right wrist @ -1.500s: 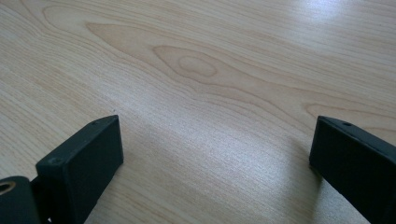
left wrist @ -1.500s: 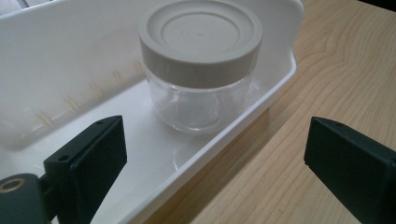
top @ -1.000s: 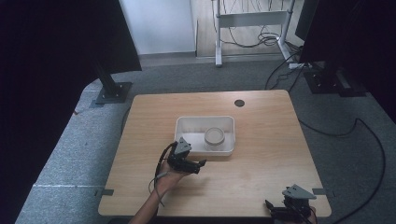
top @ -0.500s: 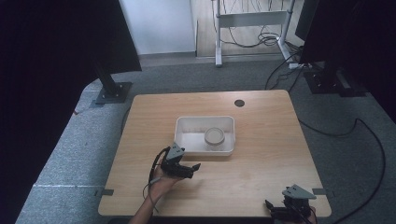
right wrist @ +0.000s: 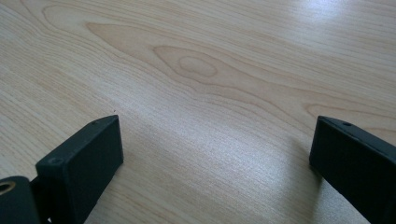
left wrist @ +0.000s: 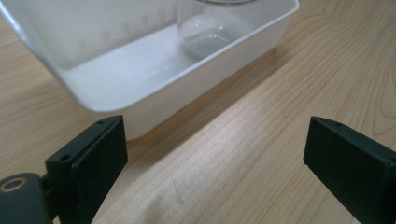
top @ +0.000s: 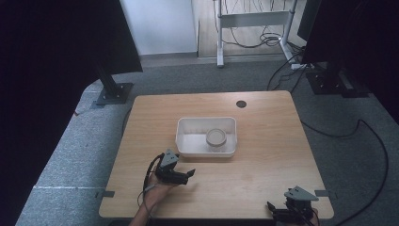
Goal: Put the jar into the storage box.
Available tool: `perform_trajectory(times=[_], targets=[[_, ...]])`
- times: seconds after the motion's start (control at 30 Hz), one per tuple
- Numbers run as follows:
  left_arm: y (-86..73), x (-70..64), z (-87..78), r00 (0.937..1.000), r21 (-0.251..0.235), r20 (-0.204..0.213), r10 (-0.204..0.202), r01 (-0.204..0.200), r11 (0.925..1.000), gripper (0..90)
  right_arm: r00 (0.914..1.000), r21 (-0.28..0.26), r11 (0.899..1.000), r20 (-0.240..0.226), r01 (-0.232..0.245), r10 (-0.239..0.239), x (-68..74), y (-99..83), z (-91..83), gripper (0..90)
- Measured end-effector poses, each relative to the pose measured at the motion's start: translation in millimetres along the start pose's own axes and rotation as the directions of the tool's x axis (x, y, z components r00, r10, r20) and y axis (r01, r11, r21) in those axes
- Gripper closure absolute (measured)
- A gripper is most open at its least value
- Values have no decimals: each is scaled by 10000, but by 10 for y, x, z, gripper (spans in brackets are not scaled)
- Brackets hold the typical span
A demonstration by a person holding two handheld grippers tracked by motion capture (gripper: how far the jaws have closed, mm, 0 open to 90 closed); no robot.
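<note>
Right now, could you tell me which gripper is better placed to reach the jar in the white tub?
Left. The left gripper is open beside the white tub holding the jar; the right gripper sits at the table's near edge.

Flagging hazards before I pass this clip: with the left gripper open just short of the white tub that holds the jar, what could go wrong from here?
1. The left gripper sits close to the white tub with its jaws wide apart; a jaw could catch the near wall and shove the tub across the table.
2. The jar stands loose inside, so a knocked tub may tip it.
3. The right gripper rests at the table's near edge and might slip off.
</note>
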State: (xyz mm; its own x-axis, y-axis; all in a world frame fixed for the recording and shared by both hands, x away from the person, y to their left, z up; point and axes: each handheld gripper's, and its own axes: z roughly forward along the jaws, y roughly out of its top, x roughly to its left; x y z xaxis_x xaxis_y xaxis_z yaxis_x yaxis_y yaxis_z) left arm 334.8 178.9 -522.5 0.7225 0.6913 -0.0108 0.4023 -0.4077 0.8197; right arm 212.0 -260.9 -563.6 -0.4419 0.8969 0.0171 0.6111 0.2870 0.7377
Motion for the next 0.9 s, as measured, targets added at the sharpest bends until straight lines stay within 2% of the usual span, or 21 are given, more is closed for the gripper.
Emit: perform_trajectory(times=[0.9], targets=[[-324, 117, -204, 9984, 328, -491, -289, 305, 9990, 61, 10000, -2, 10000, 4, 10, -10, 0, 2, 2, 23]])
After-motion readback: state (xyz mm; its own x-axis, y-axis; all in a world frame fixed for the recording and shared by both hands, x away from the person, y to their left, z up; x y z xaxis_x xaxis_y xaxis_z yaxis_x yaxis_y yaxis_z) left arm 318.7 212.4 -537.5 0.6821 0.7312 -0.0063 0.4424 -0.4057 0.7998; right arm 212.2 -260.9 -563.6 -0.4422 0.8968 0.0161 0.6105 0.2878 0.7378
